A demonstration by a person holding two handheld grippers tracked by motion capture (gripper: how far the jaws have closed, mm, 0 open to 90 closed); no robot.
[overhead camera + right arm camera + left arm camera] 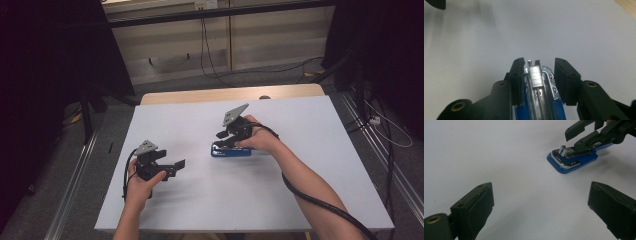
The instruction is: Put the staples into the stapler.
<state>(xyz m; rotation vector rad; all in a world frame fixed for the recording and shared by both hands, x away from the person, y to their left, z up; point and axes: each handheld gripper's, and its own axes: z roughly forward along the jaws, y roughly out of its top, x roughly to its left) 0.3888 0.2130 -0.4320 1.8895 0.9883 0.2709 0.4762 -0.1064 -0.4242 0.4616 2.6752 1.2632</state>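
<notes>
So our right gripper (537,82) is sitting right over the blue stapler (231,151), jaws straddling it along its length: in the right gripper view the left pad looks to be against the stapler's side while the right pad stands a bit off it with a visible gap, so we'd call it parted around the stapler, not clamped. The stapler lies flat on the white table (310,165), roughly mid-table, just under and in front of our right hand (260,139). Its long axis runs along the same line as the jaws, so the metal nose end points away from the right gripper and toward the left side of the table. Our left gripper (172,167) is well apart from it, jaws wide open with nothing between them, and in the left gripper view the stapler's rounded nose (564,165) points roughly back toward it. The right hand is clearly nearer, so any squeeze or lift is its job.
</notes>
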